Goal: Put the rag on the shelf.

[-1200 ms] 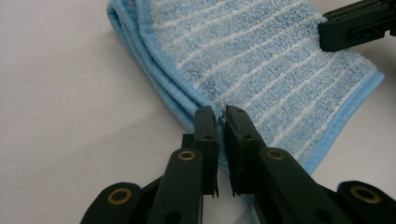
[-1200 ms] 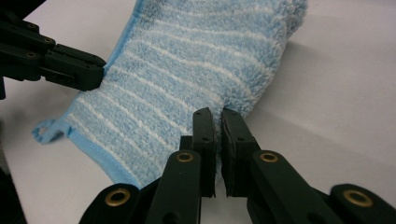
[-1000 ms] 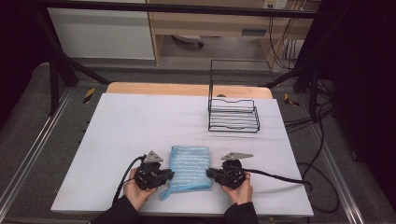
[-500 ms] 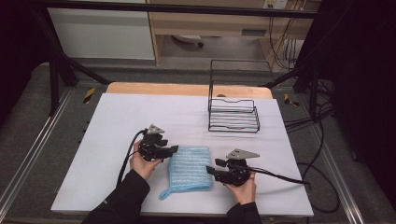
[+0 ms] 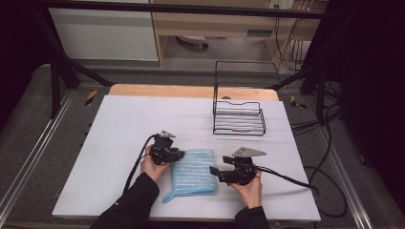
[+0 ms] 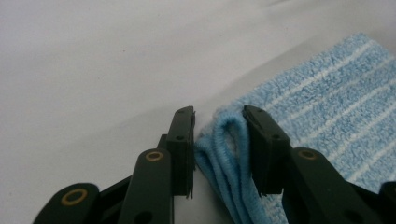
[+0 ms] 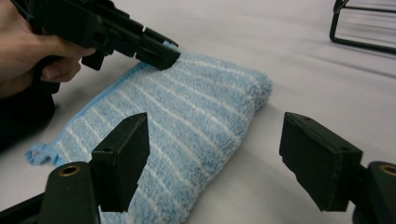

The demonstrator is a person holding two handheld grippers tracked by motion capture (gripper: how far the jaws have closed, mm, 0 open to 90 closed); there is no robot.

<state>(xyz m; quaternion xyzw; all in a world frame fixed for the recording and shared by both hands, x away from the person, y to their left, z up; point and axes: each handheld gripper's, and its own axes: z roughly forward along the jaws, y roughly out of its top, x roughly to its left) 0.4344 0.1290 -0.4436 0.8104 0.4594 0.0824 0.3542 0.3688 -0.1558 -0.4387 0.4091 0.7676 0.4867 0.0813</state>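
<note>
A folded blue striped towel (image 5: pixel 193 171) lies on the white tabletop (image 5: pixel 119 124). The left gripper (image 5: pixel 177 153) has shifted to its far corner, jaws just closing around the folded edge (pressing, apparently). The right gripper (image 5: pixel 213 171) has released, jaws spread beside it.

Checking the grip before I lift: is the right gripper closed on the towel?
No, the right gripper stands wide open beside the towel.

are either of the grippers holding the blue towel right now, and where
The left gripper has the folded blue striped terry towel by its layered corner edge, jaws just closing there. The right gripper is open, holding nothing.
</note>
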